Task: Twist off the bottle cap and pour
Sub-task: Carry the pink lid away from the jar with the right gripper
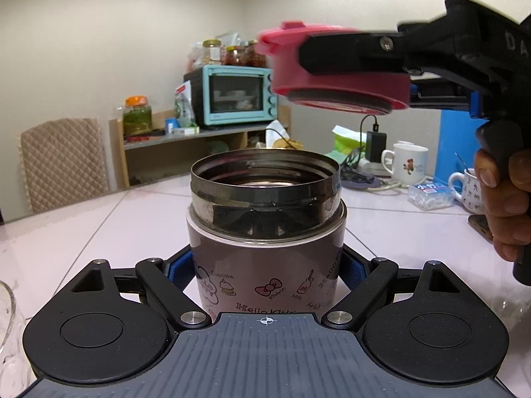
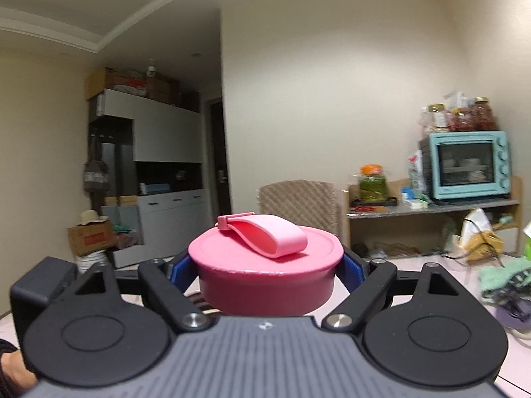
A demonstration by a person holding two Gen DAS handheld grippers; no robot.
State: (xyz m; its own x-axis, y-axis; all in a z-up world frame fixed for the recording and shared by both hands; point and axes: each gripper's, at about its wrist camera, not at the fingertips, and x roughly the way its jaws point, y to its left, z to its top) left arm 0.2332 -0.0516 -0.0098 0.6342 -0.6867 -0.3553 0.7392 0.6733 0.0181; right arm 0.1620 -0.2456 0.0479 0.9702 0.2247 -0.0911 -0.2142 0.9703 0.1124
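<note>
As the pink cap (image 1: 335, 73) is held clear above and right of the open flask (image 1: 265, 232), unscrewing is judged complete. The flask is clamped upright on the worktop (image 1: 99, 225) by the left gripper (image 1: 265, 275); the right gripper (image 2: 267, 275) jaws are clenched on the cap. Next, the cap should be parked and the flask tipped.

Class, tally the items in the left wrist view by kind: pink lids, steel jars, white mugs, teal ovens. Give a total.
Pink lid: 1
Steel jar: 1
White mugs: 2
Teal oven: 1
Total: 5
</note>
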